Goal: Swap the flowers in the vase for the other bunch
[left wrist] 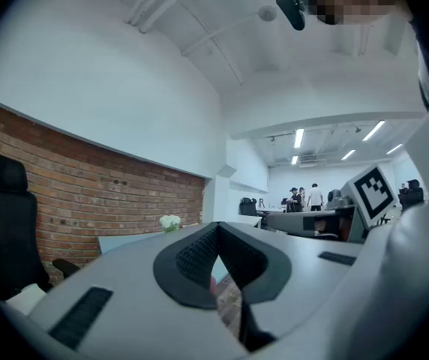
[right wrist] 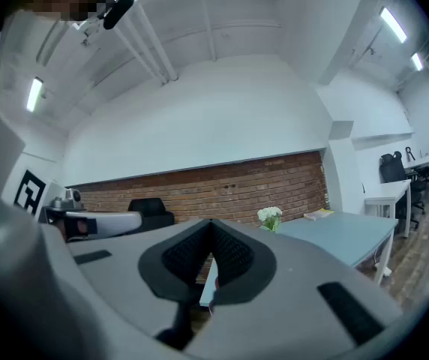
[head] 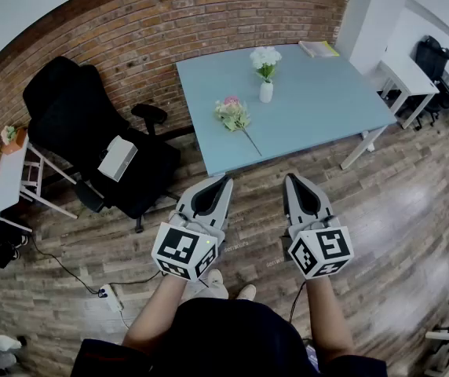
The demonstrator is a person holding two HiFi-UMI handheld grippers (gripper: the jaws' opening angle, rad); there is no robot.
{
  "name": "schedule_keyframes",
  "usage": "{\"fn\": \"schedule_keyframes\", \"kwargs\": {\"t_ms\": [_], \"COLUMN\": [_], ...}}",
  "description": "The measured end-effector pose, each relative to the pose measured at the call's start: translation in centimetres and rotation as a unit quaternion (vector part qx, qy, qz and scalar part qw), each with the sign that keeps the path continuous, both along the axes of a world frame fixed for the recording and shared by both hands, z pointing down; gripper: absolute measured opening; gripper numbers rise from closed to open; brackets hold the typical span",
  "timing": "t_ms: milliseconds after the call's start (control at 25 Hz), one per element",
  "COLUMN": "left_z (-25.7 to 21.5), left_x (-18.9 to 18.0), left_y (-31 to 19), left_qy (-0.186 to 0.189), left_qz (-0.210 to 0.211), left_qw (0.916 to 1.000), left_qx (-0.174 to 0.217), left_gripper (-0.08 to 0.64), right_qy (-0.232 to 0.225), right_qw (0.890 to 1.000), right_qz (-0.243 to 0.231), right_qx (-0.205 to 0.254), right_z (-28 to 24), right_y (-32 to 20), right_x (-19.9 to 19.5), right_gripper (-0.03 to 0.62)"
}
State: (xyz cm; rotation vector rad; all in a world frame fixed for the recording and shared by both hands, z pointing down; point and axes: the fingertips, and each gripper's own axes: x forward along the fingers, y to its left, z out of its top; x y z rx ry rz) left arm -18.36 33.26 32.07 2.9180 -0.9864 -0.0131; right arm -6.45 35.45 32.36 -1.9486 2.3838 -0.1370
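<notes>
White flowers (head: 265, 56) stand in the vase (head: 266, 93), the pink bunch (head: 232, 114) lies near the vase on the desk (head: 326, 93), and the left gripper (head: 225, 181) and right gripper (head: 291, 180) hang well short of the vase, fingers closed on nothing, so the swap looks not yet begun.

Setting: open-plan office.

Evidence:
- A light-blue work table (head: 319, 108) stands against an exposed brick wall (head: 169, 22).
- A black high-back office chair (head: 91, 132) sits beside the table.
- The floor is wood plank (head: 413, 203).
- To the right is a row of white desks (head: 401, 77) with another black chair (head: 432, 57).
- A power strip (head: 108, 295) and its cable lie on the floor.
- The left gripper view shows a long white room with ceiling strip lights (left wrist: 298, 138), more desks, and several people (left wrist: 304, 197) standing at the far end.
</notes>
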Motion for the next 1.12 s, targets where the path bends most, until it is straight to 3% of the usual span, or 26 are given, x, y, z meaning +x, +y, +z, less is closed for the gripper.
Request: {"fn": "schedule_keyframes", "kwargs": {"t_ms": [1120], "left_z": [0.9], "left_x": [4.9], "left_y": [2.8], "left_qy": [-0.005], "left_qz": [-0.003], "left_qw": [1.0000], "left_qx": [0.001], "left_gripper": [0.002], "right_qy": [-0.002], "right_qw": [1.000], "right_qz": [-0.020], "right_qx": [0.007], "right_z": [1.2], "right_y": [2.5], "right_x": [4.4], "right_gripper": [0.012]}}
